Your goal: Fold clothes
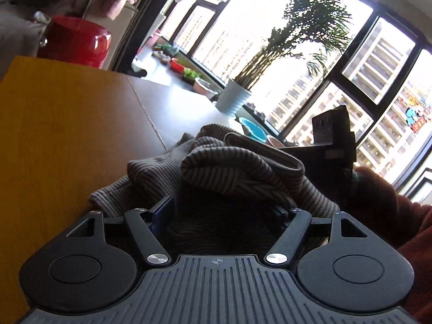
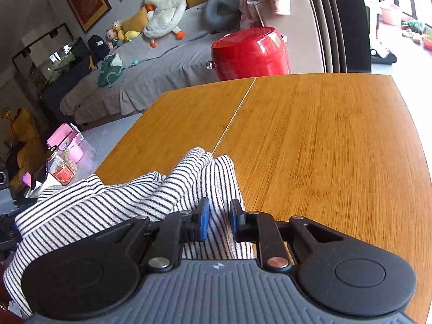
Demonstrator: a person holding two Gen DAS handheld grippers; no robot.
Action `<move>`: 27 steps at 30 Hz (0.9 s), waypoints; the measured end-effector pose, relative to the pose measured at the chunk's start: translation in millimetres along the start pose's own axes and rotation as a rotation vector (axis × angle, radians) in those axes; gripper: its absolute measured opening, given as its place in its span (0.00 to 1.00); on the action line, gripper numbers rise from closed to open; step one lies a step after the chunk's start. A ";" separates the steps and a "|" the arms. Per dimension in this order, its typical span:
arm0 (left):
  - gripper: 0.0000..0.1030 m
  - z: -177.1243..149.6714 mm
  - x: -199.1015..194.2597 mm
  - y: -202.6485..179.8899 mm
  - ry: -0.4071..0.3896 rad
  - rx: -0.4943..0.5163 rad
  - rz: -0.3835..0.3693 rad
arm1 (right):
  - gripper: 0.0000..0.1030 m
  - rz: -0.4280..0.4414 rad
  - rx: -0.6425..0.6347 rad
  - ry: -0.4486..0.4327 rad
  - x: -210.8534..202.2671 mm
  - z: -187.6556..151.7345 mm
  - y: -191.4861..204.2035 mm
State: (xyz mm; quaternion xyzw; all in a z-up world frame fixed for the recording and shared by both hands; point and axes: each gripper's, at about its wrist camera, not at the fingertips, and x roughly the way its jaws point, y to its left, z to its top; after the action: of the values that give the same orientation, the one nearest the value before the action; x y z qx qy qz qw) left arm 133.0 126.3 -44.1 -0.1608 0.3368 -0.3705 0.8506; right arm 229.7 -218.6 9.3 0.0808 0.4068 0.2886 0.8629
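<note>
right tool (image 2: 218, 220) pinches striped garment (image 2: 108, 202).

The left gripper's (image 1: 224, 210) right finger is nearly buried in shadowed folds of the striped cloth (image 1: 243, 172), so contact there cannot be told. The right gripper (image 1: 333, 145) shows only as a dark block, its jaws hidden behind the cloth. A red sleeve (image 1: 405, 216) is cut off at the edge. In the right view the cloth runs off the lower left corner.

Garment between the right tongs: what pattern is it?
The garment has thin black and white stripes, clearest in the right wrist view.
</note>
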 end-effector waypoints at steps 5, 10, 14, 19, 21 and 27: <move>0.92 -12.7 -35.3 -25.6 -0.026 0.092 -0.017 | 0.15 -0.004 0.007 -0.010 2.4 -2.8 1.7; 0.94 -21.0 -17.3 -78.3 0.011 0.308 0.073 | 0.15 -0.023 -0.027 -0.010 -0.1 -2.9 6.9; 0.94 -15.1 11.7 -106.5 -0.027 0.445 0.237 | 0.15 -0.038 -0.050 -0.010 -2.5 -4.1 9.0; 0.99 16.4 -1.5 -65.7 -0.133 0.225 0.337 | 0.22 -0.052 -0.072 -0.012 -0.5 -7.9 7.9; 0.99 13.2 -3.7 -41.1 -0.114 0.138 0.390 | 0.28 -0.061 -0.083 -0.016 0.6 -8.5 9.3; 1.00 7.6 -15.5 16.9 -0.085 -0.112 0.393 | 0.34 -0.080 -0.120 -0.016 1.8 -9.0 14.4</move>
State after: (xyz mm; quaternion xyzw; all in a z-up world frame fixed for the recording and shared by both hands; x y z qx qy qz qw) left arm 139.3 149.3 -40.4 -0.1549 0.3456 -0.1711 0.9096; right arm 217.6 -206.6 7.7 0.0147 0.3849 0.2770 0.8803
